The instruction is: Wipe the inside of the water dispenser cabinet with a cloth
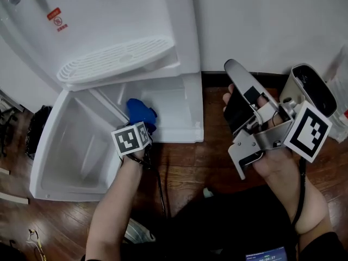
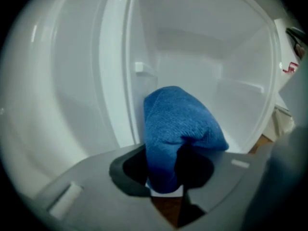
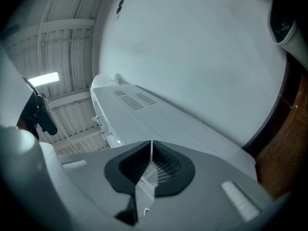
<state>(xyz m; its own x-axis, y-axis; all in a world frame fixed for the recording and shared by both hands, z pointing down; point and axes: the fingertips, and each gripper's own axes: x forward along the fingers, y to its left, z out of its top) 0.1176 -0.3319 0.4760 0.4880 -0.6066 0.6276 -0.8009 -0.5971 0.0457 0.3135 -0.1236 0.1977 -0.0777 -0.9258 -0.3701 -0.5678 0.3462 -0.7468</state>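
Observation:
The white water dispenser (image 1: 114,20) has its lower cabinet (image 1: 176,110) open, with the cabinet door (image 1: 70,151) swung out to the left. My left gripper (image 1: 142,119) is at the cabinet's mouth, shut on a folded blue cloth (image 1: 140,111). In the left gripper view the blue cloth (image 2: 178,126) bulges up from my left gripper (image 2: 166,186), in front of the white cabinet back wall (image 2: 192,57). My right gripper (image 1: 235,74) is held up at the right, apart from the dispenser, shut with nothing in it. Its view shows my right gripper (image 3: 150,150) aimed up past the dispenser's side (image 3: 163,117).
The dispenser stands on a dark wooden floor (image 1: 190,165) against a white wall (image 1: 261,20). A drip tray grille (image 1: 114,58) juts out above the cabinet. A dark bag (image 1: 37,126) lies left of the door. A small ledge (image 2: 142,68) sits on the cabinet's inner left wall.

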